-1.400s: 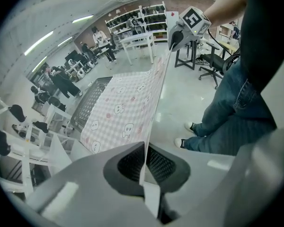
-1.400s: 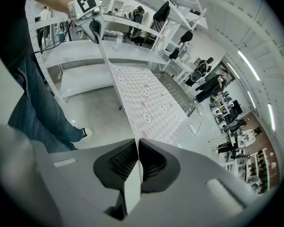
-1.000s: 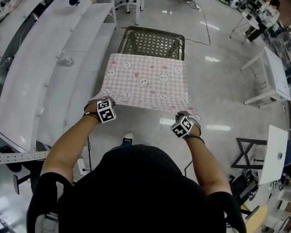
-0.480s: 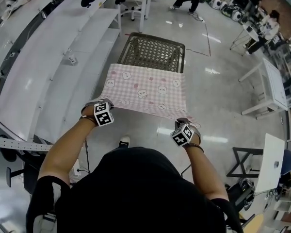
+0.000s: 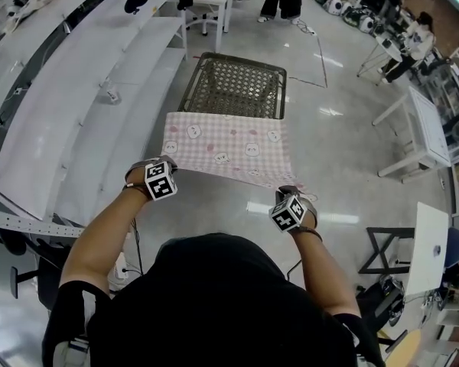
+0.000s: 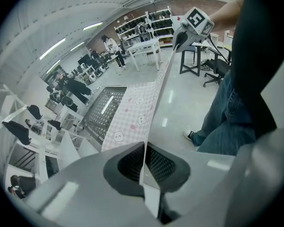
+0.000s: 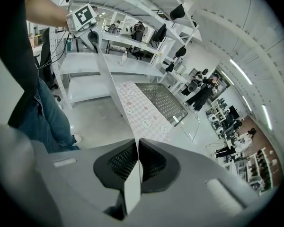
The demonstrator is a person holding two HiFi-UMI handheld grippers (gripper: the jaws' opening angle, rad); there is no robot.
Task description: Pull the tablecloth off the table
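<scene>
Where both jaws close, tablecloth (image 5: 228,145) corners sit pinched.

Tablecloth (image 5: 228,147): thin matt cloth, pink check. Table (image 5: 241,79): dark metal mesh top, dull. Floor (image 5: 352,159): smooth, glossy. Your left gripper (image 6: 145,150) and right gripper (image 7: 137,148): matt grey, probably plastic; pads (image 6: 128,164) dark, textured.

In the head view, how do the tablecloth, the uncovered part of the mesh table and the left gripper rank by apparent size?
1. tablecloth
2. mesh table, slightly smaller here but farther away, so unsure
3. left gripper, clearly smallest
</scene>
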